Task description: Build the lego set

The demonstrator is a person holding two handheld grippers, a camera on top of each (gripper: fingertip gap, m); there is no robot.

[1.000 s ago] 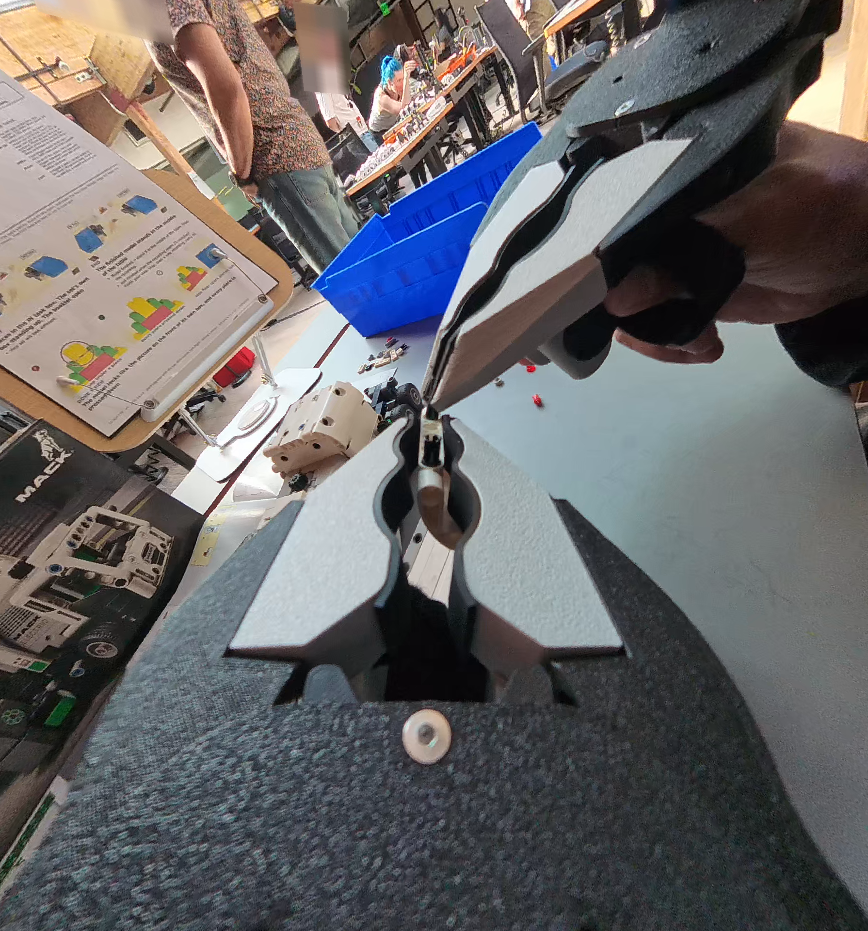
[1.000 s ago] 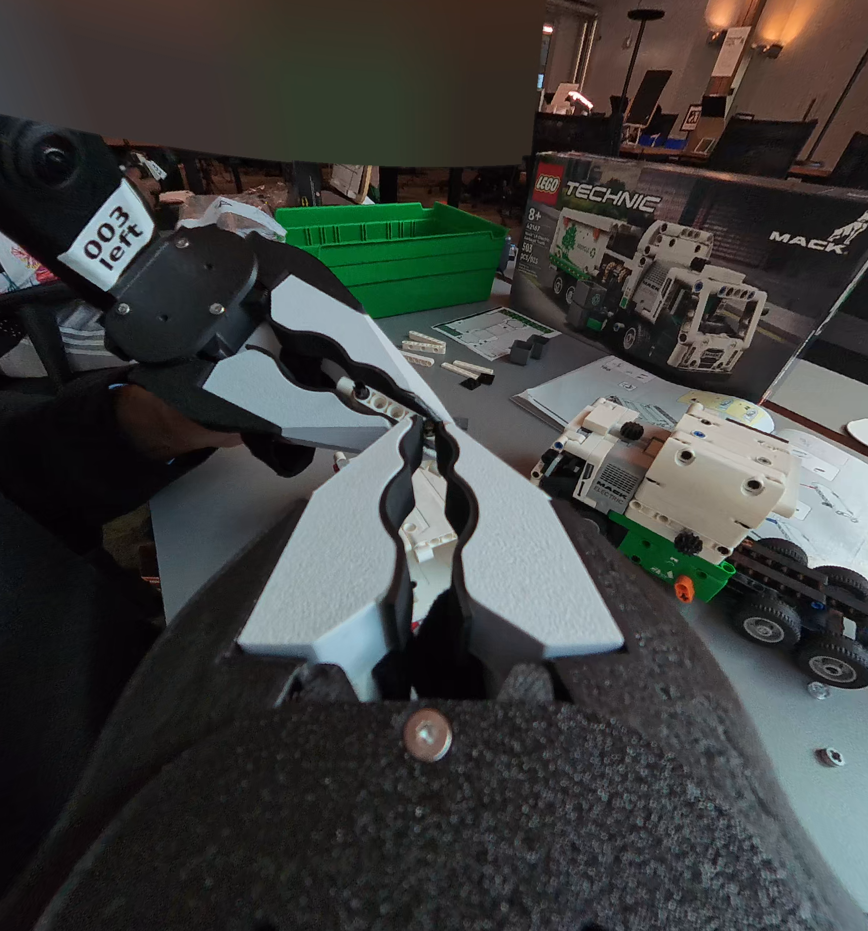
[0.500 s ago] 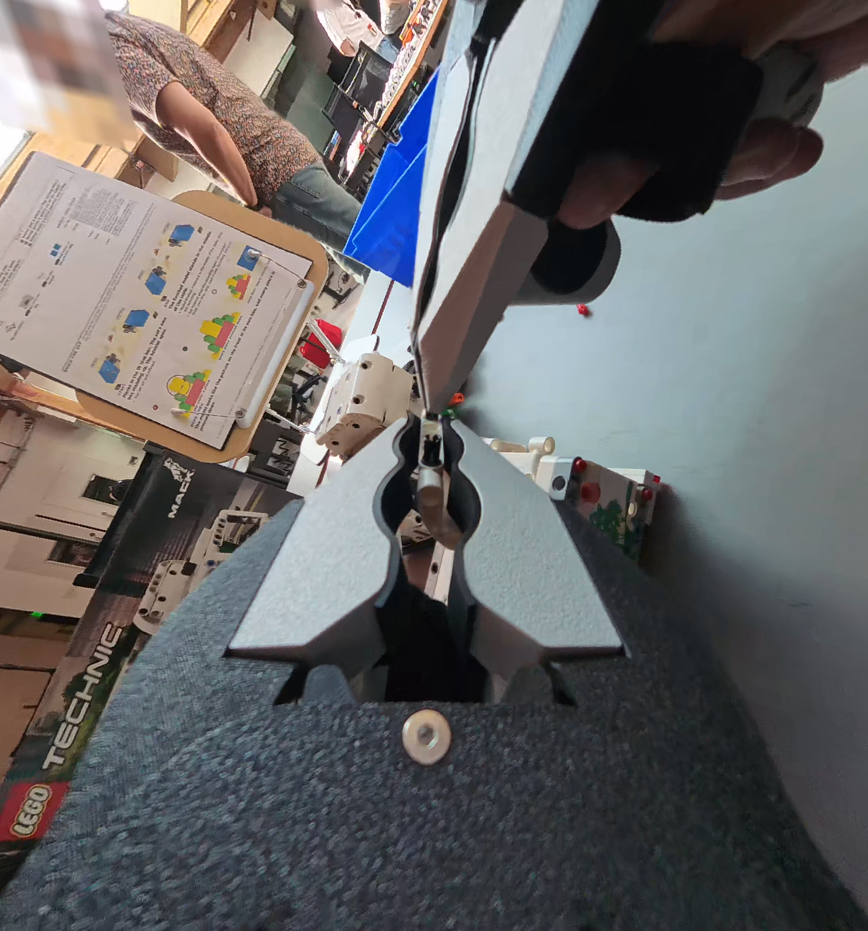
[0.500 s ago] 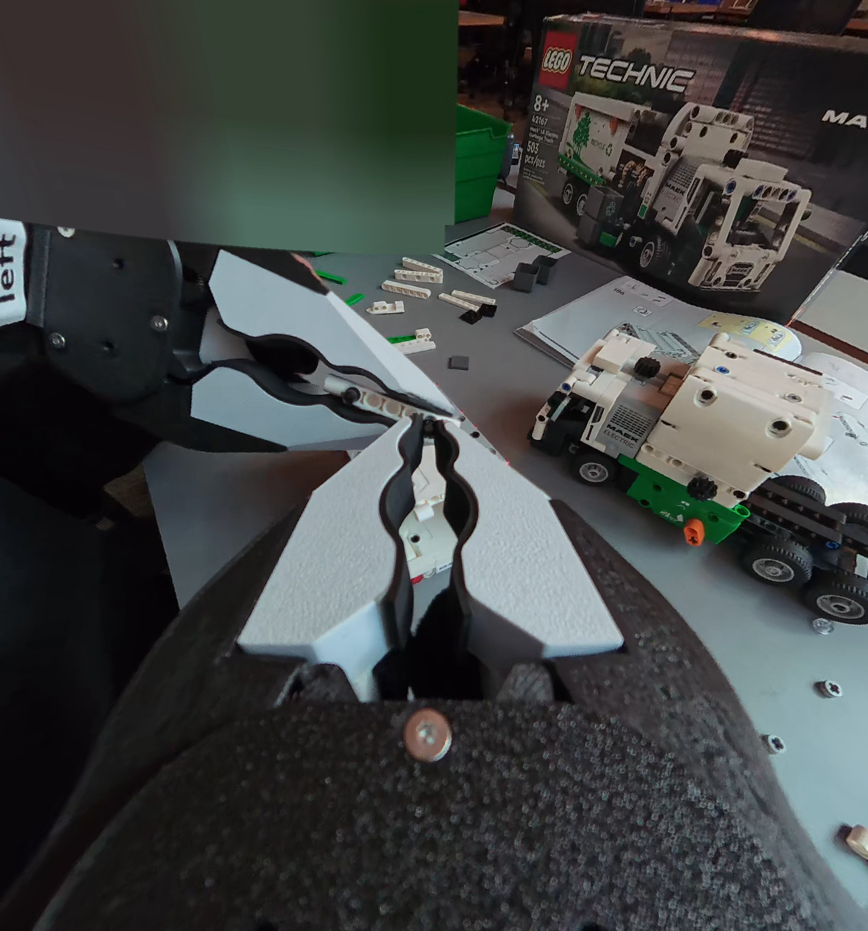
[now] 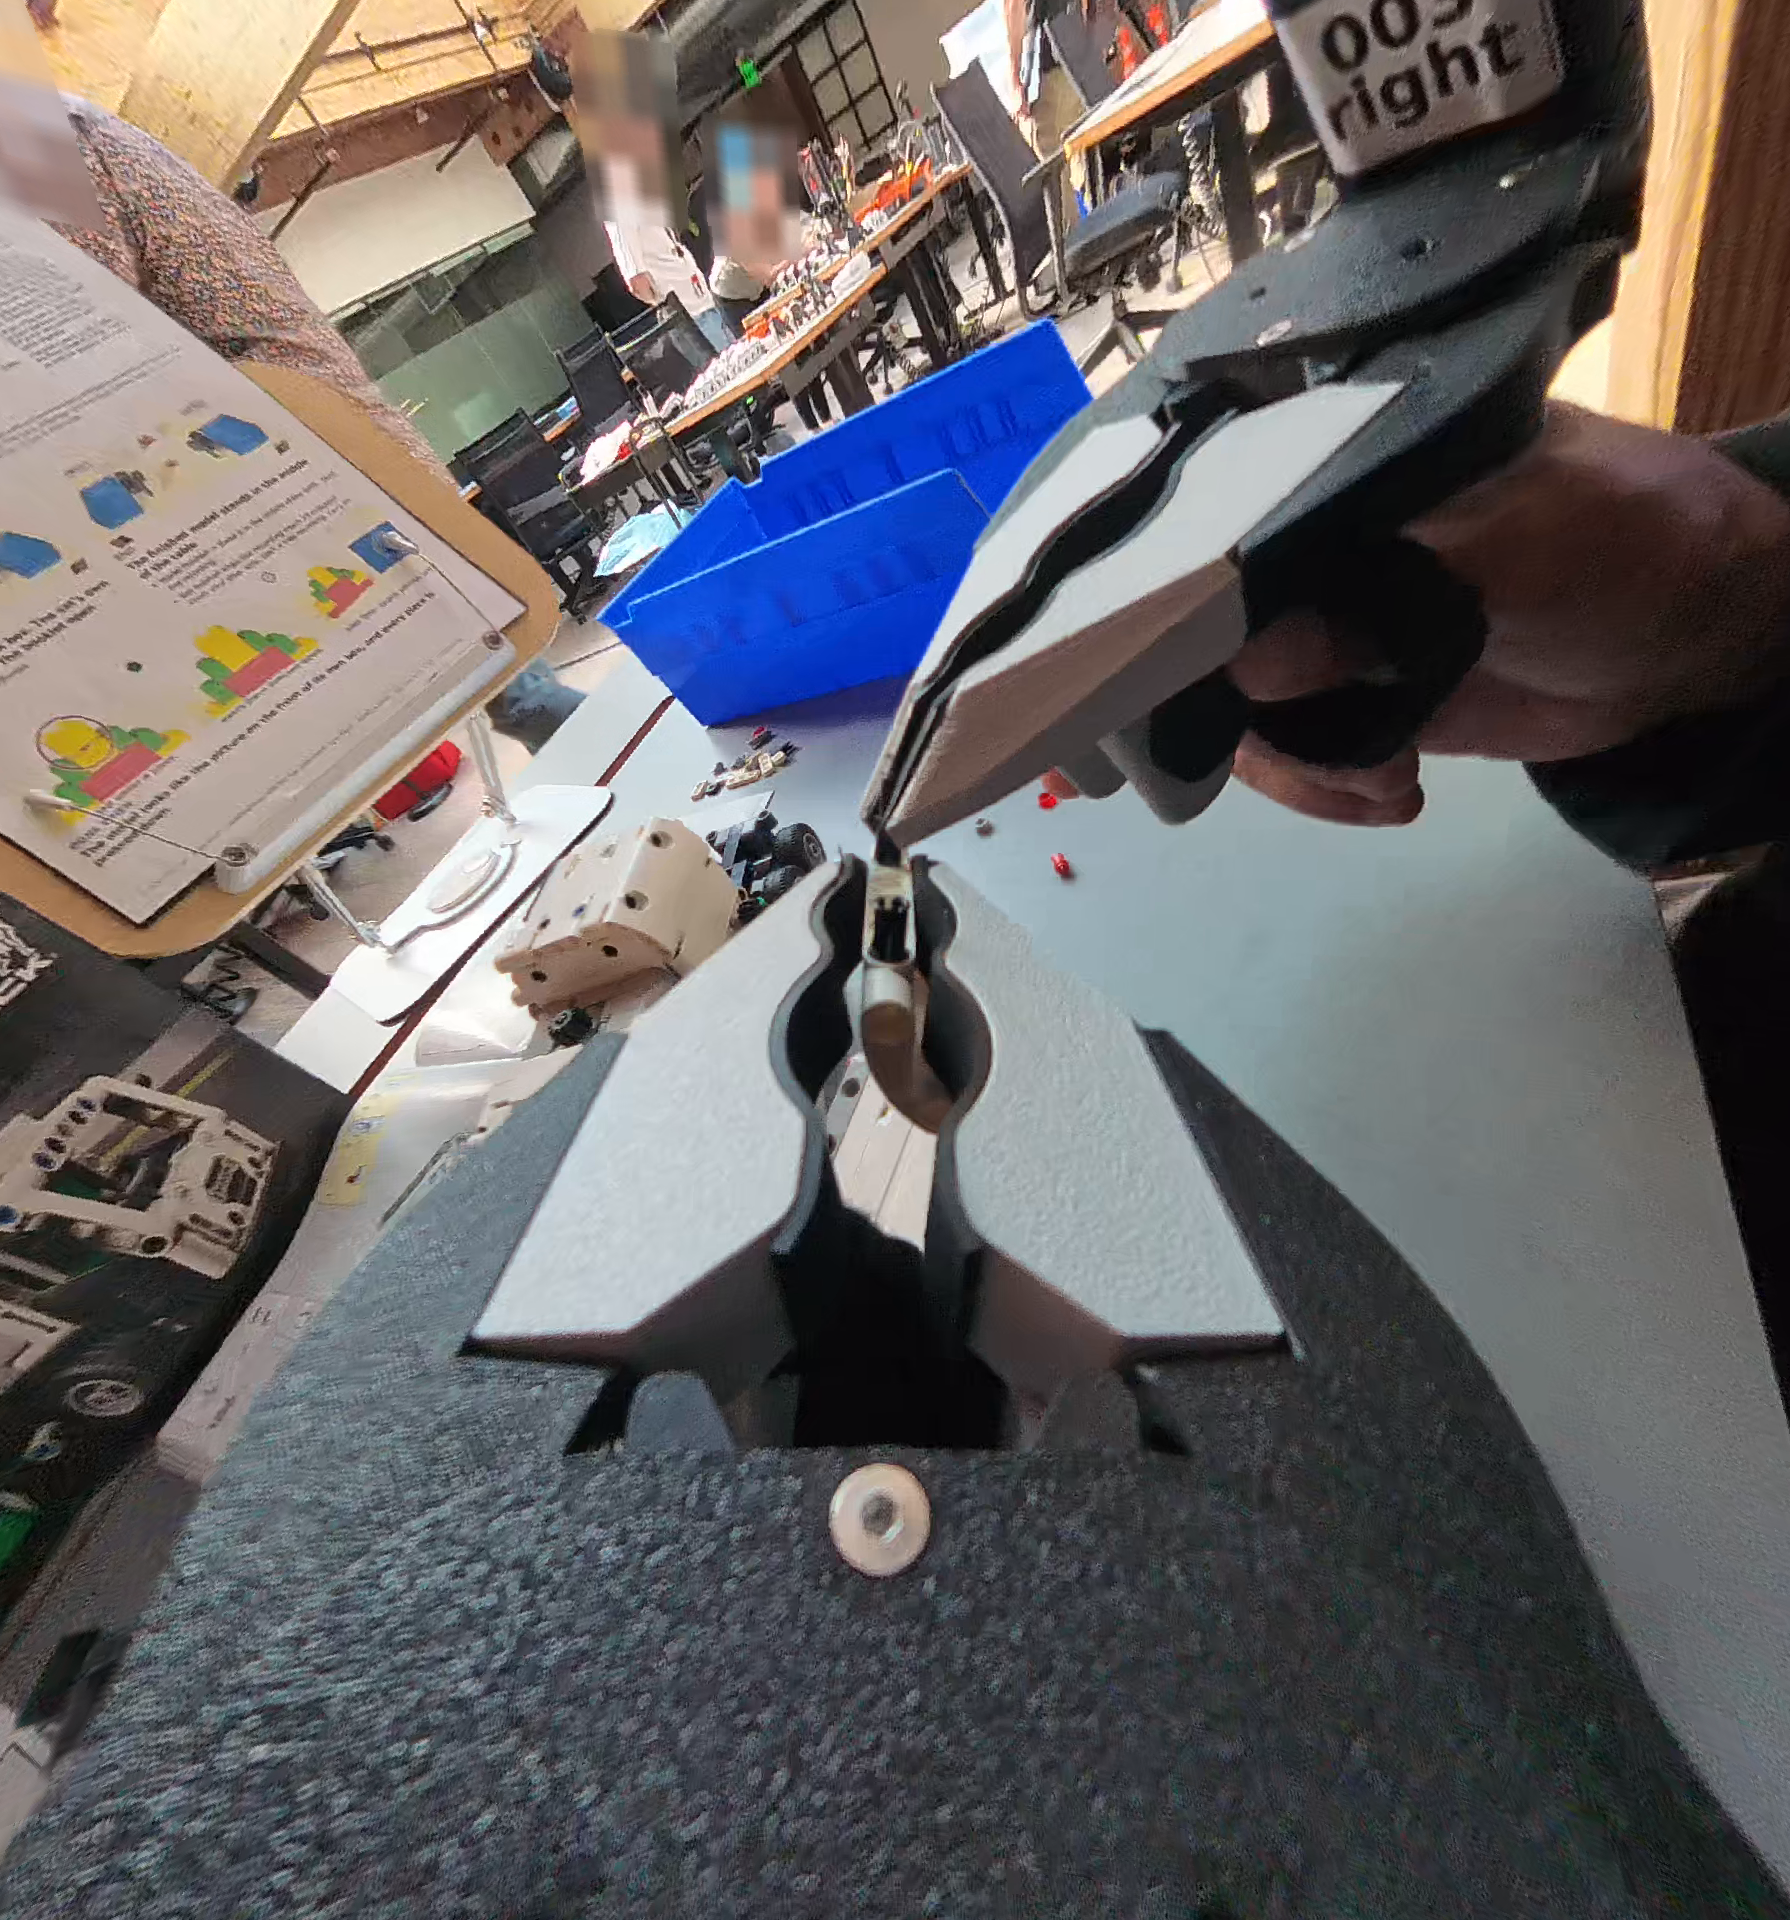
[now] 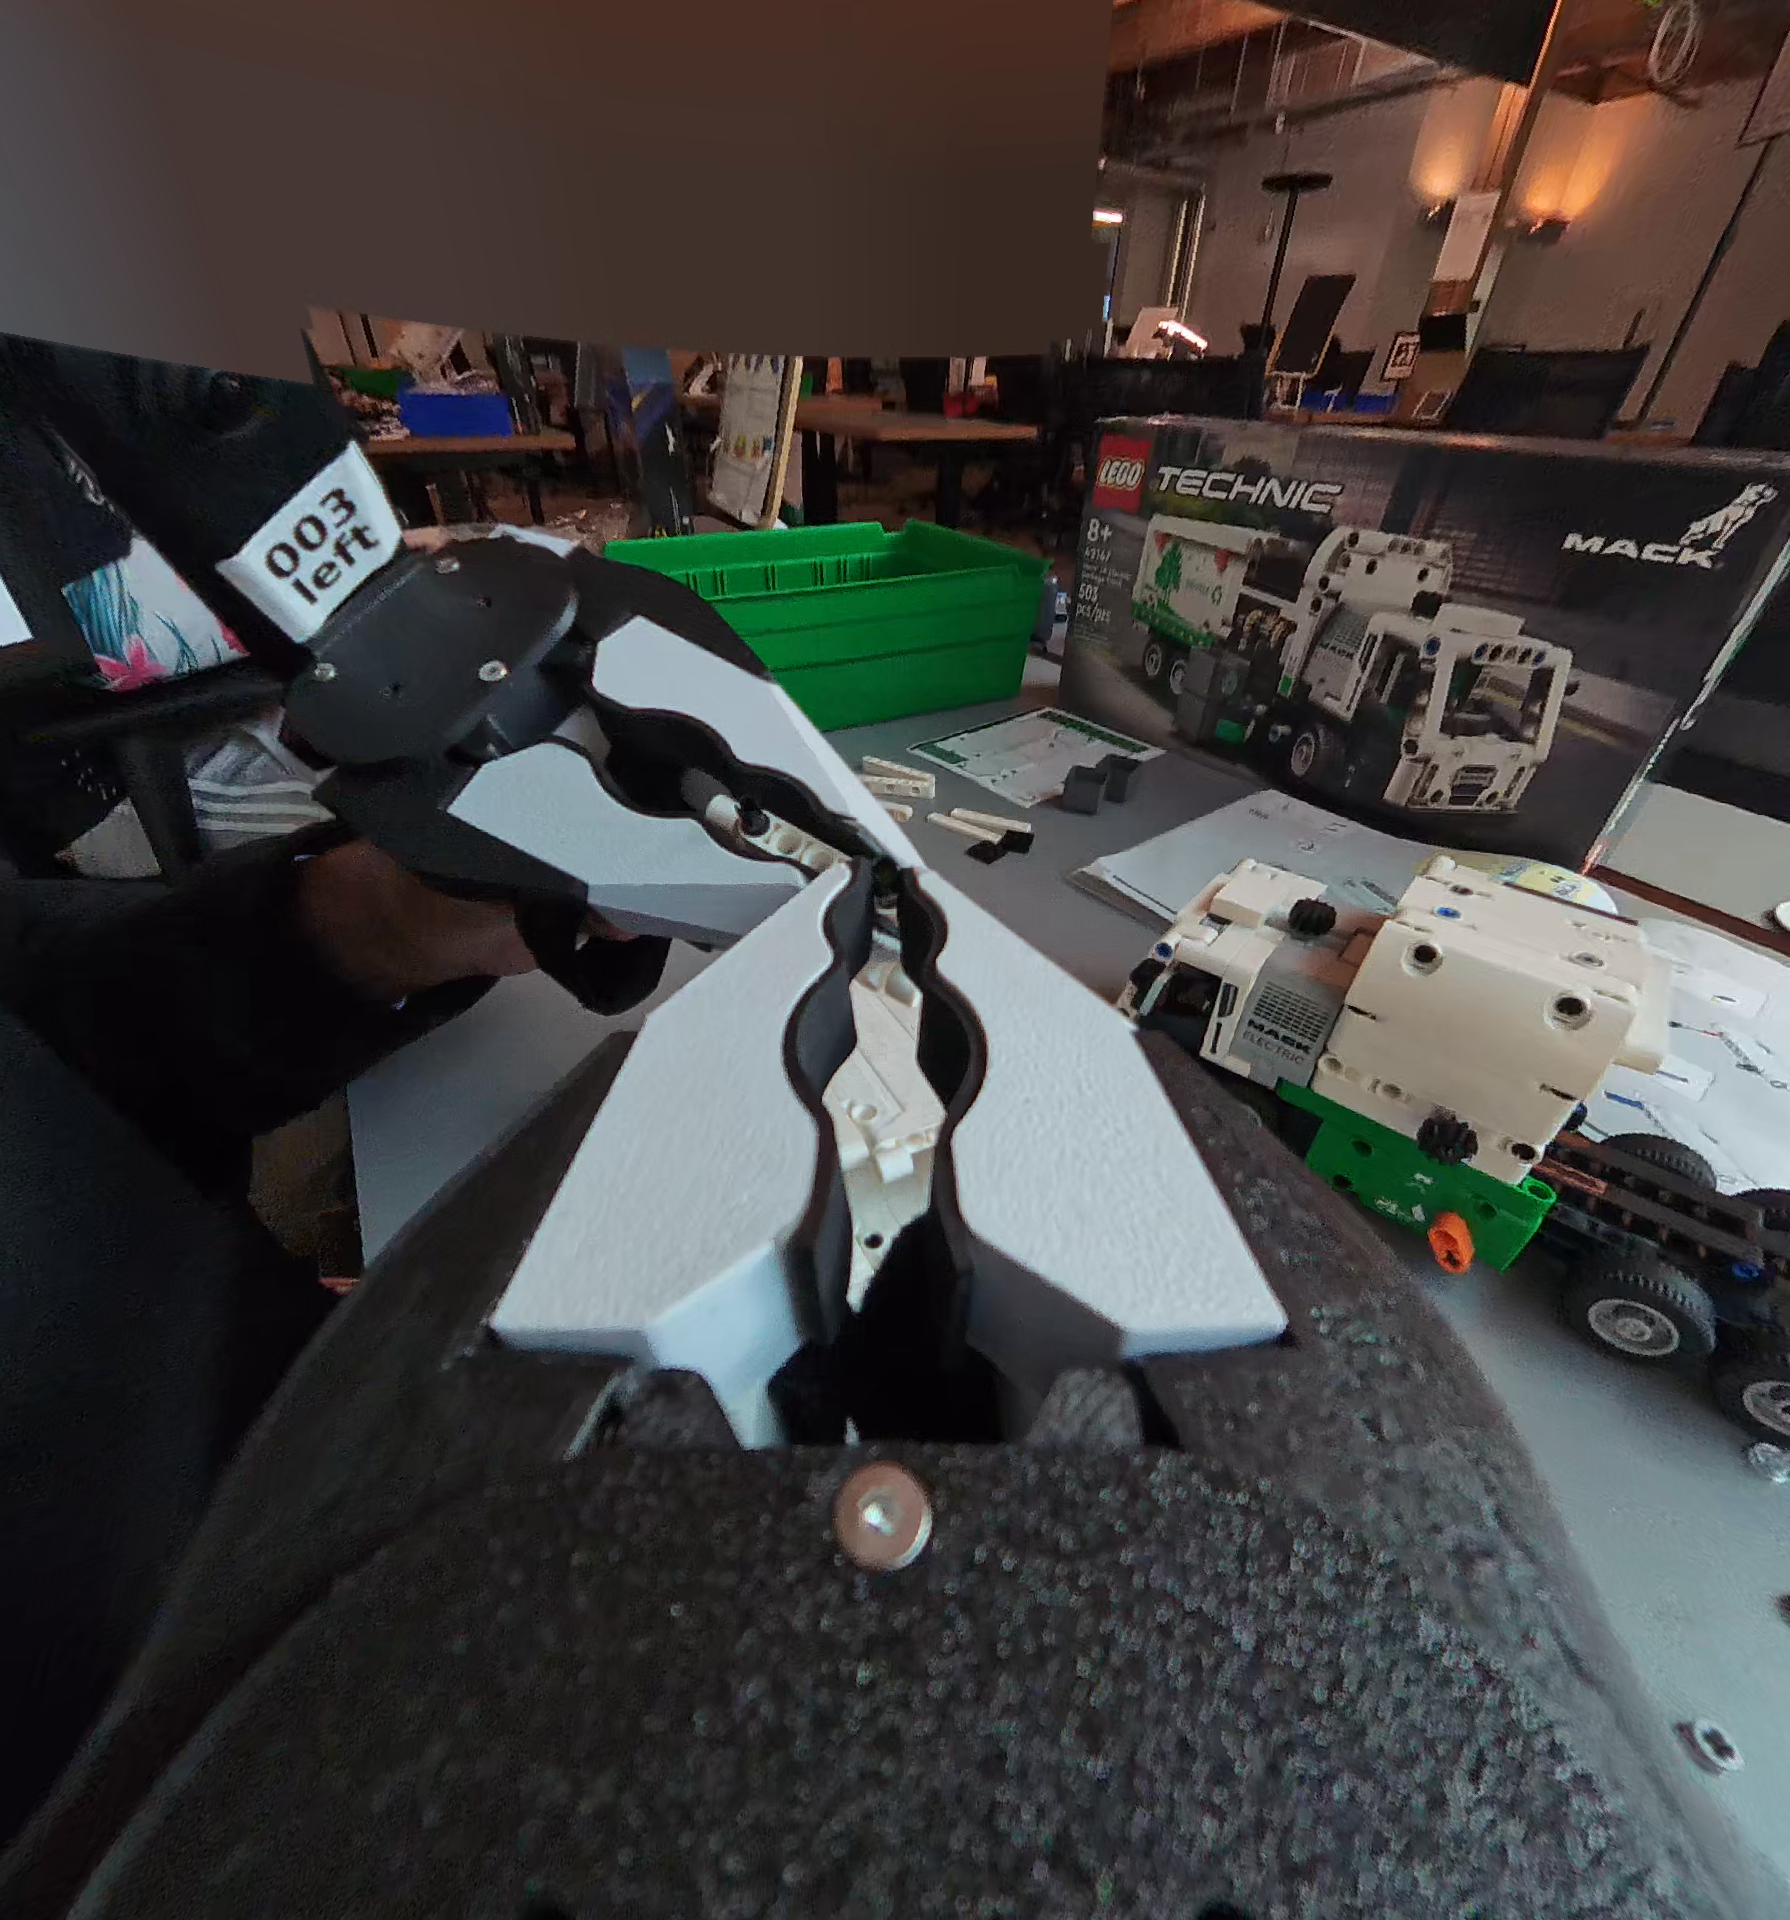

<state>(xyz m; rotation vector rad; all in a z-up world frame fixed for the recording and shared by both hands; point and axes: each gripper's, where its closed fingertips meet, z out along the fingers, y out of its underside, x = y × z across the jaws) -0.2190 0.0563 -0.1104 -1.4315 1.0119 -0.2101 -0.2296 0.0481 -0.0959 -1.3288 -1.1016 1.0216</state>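
Note:
My left gripper (image 5: 886, 883) is shut on a white beam with holes (image 5: 887, 940), held in the air and seen end-on. My right gripper (image 5: 883, 831) comes down from the upper right, shut, its tip meeting the beam's front end. In the right wrist view my right gripper (image 6: 875, 878) pinches a small black pin at its tip, against the beam (image 6: 797, 836) in the left gripper (image 6: 849, 847). The partly built white and green truck (image 6: 1442, 1029) stands on the grey table to the right. It also shows in the left wrist view (image 5: 621, 914).
A white panel (image 6: 880, 1101) lies on the table under my right gripper. A green bin (image 6: 870, 623), the set's box (image 6: 1442, 623), a booklet (image 6: 1234, 862) and loose white pieces (image 6: 901, 779) lie behind. A blue bin (image 5: 839, 582) and an instruction board (image 5: 195, 623) stand far left.
The left wrist view was rolled steeply half a second ago and is level again now. Both grippers stayed shut and tip to tip throughout.

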